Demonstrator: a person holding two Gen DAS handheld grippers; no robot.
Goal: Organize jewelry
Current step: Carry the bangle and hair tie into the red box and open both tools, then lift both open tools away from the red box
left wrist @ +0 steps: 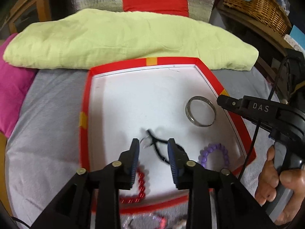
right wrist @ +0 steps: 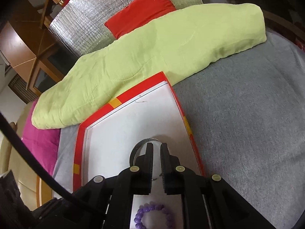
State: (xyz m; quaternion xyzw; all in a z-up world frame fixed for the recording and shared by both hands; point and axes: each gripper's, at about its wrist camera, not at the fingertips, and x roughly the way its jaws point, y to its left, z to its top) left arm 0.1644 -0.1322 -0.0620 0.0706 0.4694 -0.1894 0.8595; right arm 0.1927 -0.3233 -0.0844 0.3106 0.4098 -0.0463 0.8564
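A white tray with a red rim (left wrist: pixel 84 103) lies on a grey cloth. My left gripper (left wrist: pixel 153 147) hangs open over its near half. A black cord necklace (left wrist: pixel 154 140) with a small silver ring lies blurred on the tray floor between the fingers, and the pads do not press it. A red bead bracelet (left wrist: pixel 142 181) lies under the left finger. A purple bead bracelet (left wrist: pixel 213 154) sits to the right. A silver bangle (left wrist: pixel 200 124) lies flat near the tray's right wall. My right gripper (right wrist: pixel 157 148) stands just over the bangle (right wrist: pixel 135 149) with a narrow gap between its pads, nothing clamped.
A hand (left wrist: pixel 274 183) holds the right gripper's handle beside the tray. A folded pale-green cloth (left wrist: pixel 114 38) lies behind the tray, a pink pillow (left wrist: pixel 13 87) at the left. More blurred beads (left wrist: pixel 160 221) lie on the grey cloth in front. A wicker basket (left wrist: pixel 257 5) stands far right.
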